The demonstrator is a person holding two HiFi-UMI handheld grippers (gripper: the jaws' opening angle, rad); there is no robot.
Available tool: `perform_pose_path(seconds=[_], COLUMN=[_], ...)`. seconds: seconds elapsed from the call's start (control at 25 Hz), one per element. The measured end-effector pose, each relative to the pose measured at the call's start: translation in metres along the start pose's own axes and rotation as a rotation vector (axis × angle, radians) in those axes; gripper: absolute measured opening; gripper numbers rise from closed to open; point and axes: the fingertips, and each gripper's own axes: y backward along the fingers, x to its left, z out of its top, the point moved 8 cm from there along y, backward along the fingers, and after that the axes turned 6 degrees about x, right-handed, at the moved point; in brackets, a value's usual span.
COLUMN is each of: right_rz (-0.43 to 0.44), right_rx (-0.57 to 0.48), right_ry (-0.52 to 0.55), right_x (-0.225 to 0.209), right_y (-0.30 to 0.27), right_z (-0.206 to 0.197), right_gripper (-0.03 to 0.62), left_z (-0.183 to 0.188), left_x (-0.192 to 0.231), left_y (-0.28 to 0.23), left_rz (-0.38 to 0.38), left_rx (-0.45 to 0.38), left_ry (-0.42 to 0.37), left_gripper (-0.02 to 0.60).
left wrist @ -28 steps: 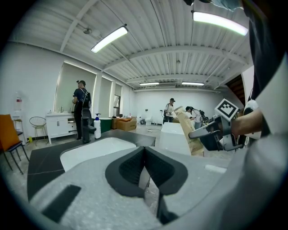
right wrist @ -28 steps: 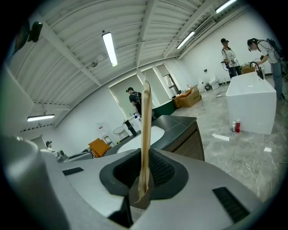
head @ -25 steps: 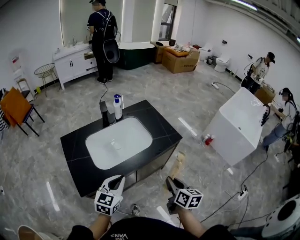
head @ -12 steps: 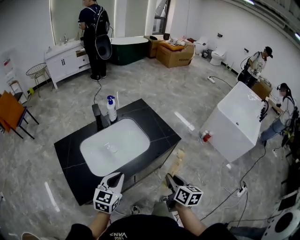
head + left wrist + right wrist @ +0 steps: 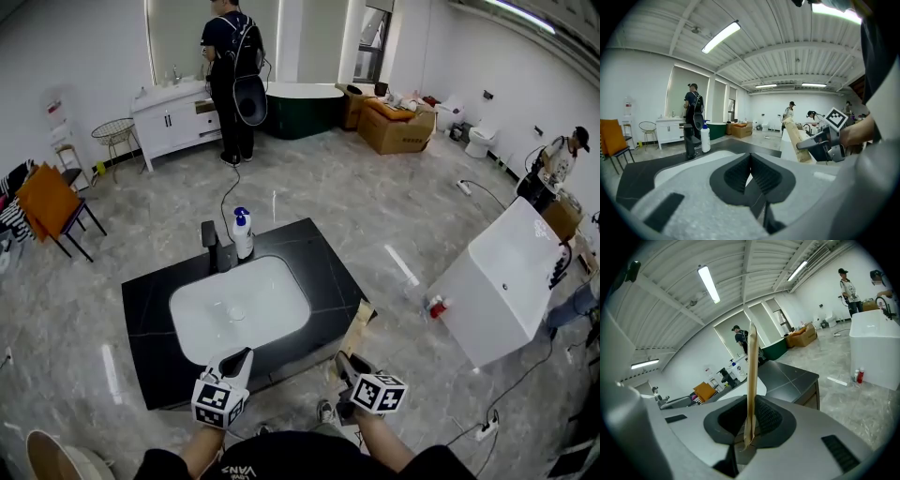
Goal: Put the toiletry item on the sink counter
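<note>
Only "VANS" reads, upside down, on the person's black shirt (image 5: 281, 457).

Shell of the right gripper (image 5: 749, 423): pale grey, grainy matt plastic; its jaws carry black ribbed pads, rubber-like. Between these jaws, the toiletry item (image 5: 752, 376): a thin slab of tan, matt card or paper. The left gripper (image 5: 751, 166) has the same grey matt shell and black ribbed pads. Ahead of the jaws, the desk (image 5: 319, 272): black, glossy, stone-like top with pale veins; smooth white glossy basin (image 5: 239, 305); matt black tap (image 5: 210, 246); white plastic pump bottle (image 5: 243, 234), blue head. Floor (image 5: 356, 206): grey, polished, marbled.
</note>
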Motion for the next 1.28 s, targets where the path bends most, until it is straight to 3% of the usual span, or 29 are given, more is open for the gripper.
perform_pose_path(seconds=[0.36, 0.72, 1.0, 1.28], right_rz=[0.088, 0.159, 0.19, 0.169], right_rx=[0.09, 0.178, 0.243, 0.3], right_ry=[0.096, 0.177, 0.235, 0.268], right_x=[-0.072, -0.128, -0.143, -0.134], right_y=[-0.019, -0.027, -0.055, -0.098], right_z=[0.058, 0.089, 0.1, 0.101], right_gripper=[0.049, 0.049, 0.049, 0.051], left_z=[0.022, 0.032, 0.026, 0.025], left_x=[-0.045, -0.086, -0.09, -0.063], left_y=[-0.059, -0.092, -0.088, -0.084], left_rz=[0.125, 0.245, 0.326, 0.359], left_rx=[-0.016, -0.027, 0.003, 0.016], left_ry=[0.051, 0.101, 0.141, 0.17], left_gripper=[0.009, 0.009, 0.009, 0.009])
